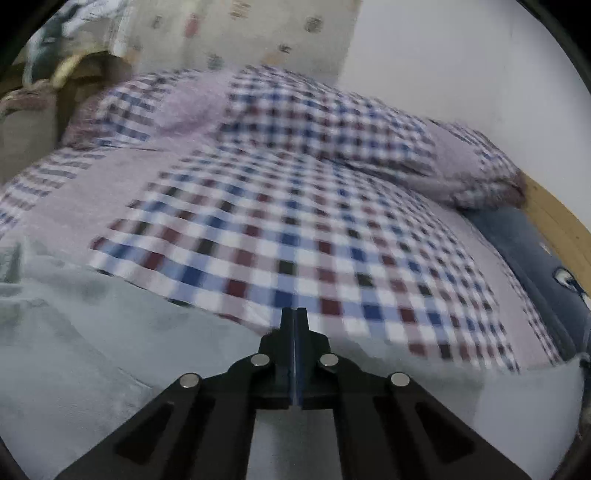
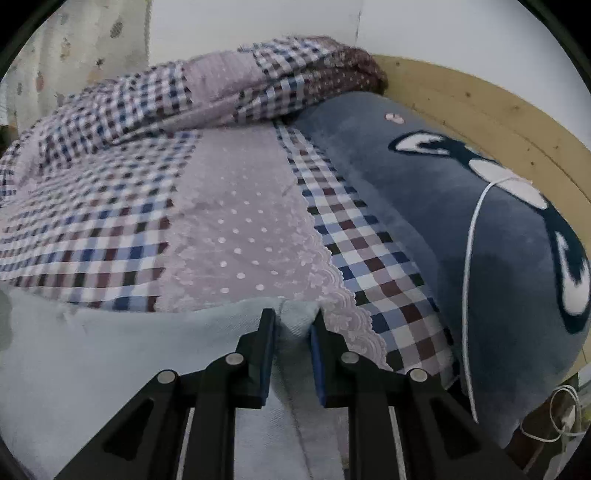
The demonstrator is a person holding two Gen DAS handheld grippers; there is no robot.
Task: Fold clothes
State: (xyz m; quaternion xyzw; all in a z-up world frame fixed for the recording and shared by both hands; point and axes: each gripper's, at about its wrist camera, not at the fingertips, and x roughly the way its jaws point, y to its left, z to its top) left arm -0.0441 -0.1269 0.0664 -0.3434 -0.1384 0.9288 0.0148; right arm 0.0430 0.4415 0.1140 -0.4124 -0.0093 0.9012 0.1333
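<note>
A pale blue garment (image 1: 110, 350) lies spread on the checked bedspread (image 1: 277, 221), filling the near part of both views. My left gripper (image 1: 294, 314) hovers over the garment's far edge with its pads pressed together; no cloth shows between them, and this view is blurred. In the right wrist view the same garment (image 2: 110, 350) rises in a bunched ridge between the fingers of my right gripper (image 2: 293, 317). Those fingers stand a little apart, with the fold filling the gap, right at the garment's far edge by the lace trim of the bedspread (image 2: 240, 221).
A dark blue plush cushion (image 2: 443, 221) lies along the bed's right side against a wooden bed frame (image 2: 480, 107), with a white cable (image 2: 471, 258) draped over it. A rolled checked quilt (image 2: 221, 85) sits at the far end. A patterned curtain (image 1: 258, 29) hangs behind.
</note>
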